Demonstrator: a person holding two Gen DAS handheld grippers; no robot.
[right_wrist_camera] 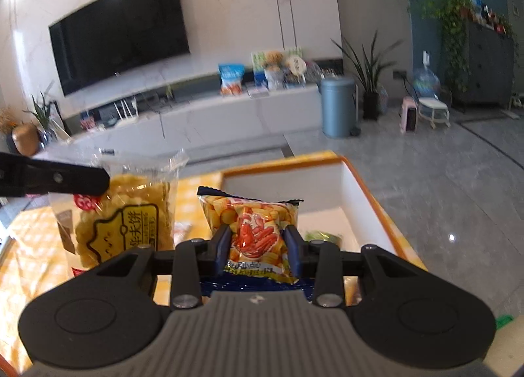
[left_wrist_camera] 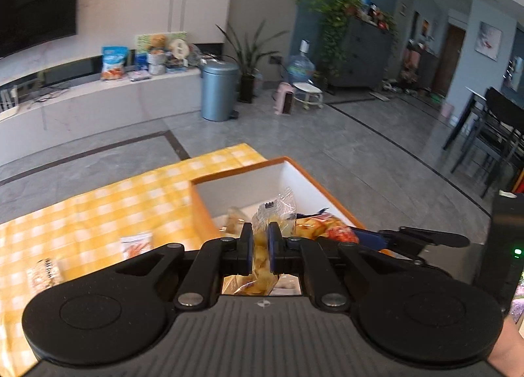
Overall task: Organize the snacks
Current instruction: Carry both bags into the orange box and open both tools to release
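Observation:
My left gripper (left_wrist_camera: 260, 239) is shut on a clear bag of yellow waffle biscuits (left_wrist_camera: 262, 252), held upright above the near edge of the orange-rimmed white box (left_wrist_camera: 281, 160). The same bag (right_wrist_camera: 127, 213) shows at the left of the right wrist view, with the left gripper's finger (right_wrist_camera: 65, 179) on it. My right gripper (right_wrist_camera: 258, 246) is shut on a yellow chip packet with a red crab picture (right_wrist_camera: 253, 233), held over the box (right_wrist_camera: 347, 164). That packet (left_wrist_camera: 330, 229) also shows in the left wrist view. A green packet (right_wrist_camera: 322, 236) lies inside the box.
The box stands on a yellow checked tablecloth (left_wrist_camera: 114, 200). Two small snack packets (left_wrist_camera: 136, 244) (left_wrist_camera: 44, 273) lie on the cloth left of the box. A blue bin (left_wrist_camera: 217, 90) and a TV bench (left_wrist_camera: 98, 98) stand across the tiled floor.

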